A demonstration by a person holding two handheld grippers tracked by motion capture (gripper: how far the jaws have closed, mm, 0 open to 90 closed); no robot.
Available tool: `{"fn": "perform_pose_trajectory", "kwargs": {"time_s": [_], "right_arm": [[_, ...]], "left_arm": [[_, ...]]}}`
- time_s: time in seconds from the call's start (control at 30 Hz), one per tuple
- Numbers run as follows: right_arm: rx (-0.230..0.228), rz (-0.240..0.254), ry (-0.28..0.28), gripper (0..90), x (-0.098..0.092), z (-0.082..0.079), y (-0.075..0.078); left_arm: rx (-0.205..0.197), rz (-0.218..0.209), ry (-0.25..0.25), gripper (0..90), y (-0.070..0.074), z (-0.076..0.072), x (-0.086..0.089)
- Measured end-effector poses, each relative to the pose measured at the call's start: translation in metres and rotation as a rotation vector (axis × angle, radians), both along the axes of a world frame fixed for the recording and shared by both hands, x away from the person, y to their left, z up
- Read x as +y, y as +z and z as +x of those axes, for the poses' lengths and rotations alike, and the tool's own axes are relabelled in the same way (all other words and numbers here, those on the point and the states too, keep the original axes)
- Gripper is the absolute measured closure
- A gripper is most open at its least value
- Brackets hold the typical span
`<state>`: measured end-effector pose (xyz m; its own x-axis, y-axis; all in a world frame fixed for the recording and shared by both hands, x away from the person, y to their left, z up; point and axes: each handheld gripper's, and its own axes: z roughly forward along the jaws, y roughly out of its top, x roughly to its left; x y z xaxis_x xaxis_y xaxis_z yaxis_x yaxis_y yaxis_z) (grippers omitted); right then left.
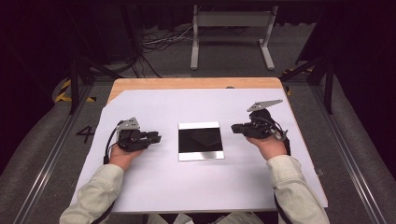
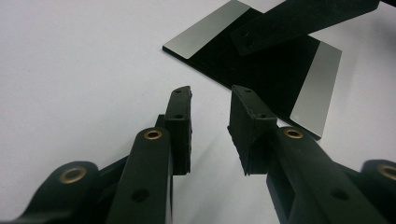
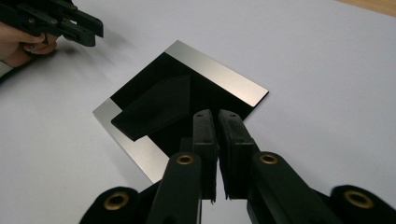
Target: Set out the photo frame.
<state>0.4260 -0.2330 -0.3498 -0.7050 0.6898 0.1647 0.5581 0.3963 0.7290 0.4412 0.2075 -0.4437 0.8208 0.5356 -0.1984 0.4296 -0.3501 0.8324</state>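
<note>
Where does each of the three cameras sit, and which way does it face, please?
High view: above the person's side, looking forward and down on the white sheet; both forearms, left gripper and right gripper show.
Left gripper view: rides that gripper, its jaws apart, facing the black plate.
Right gripper view: rides that gripper, its jaws nearly together, facing the plate.
All three share the plate.

A lab recording bay, not a home.

A white-sheeted surface (image 1: 154, 186) sits among dark curtains, aluminium frame rails (image 1: 51, 154), loose cables (image 1: 154, 42) on grey carpet, hazard tape (image 1: 63, 91) and a floor-marked number (image 1: 85, 134), with a metal stand (image 1: 231, 32) behind.
</note>
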Motion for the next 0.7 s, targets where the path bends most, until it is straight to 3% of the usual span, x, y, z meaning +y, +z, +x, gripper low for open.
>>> {"fn": "perform_pose_trajectory", "kwargs": {"time_s": [0.37, 0.7], "right_arm": [[0.070, 0.009, -0.036, 80.1, -0.001, 0.011, 0.000], [0.160, 0.005, -0.077, 74.3, 0.001, 0.022, -0.001]], "left_arm": [[-0.001, 0.001, -0.001, 69.0, 0.000, 0.000, 0.001], [0.002, -0.004, -0.003, 68.6, 0.000, 0.000, 0.001]]}}
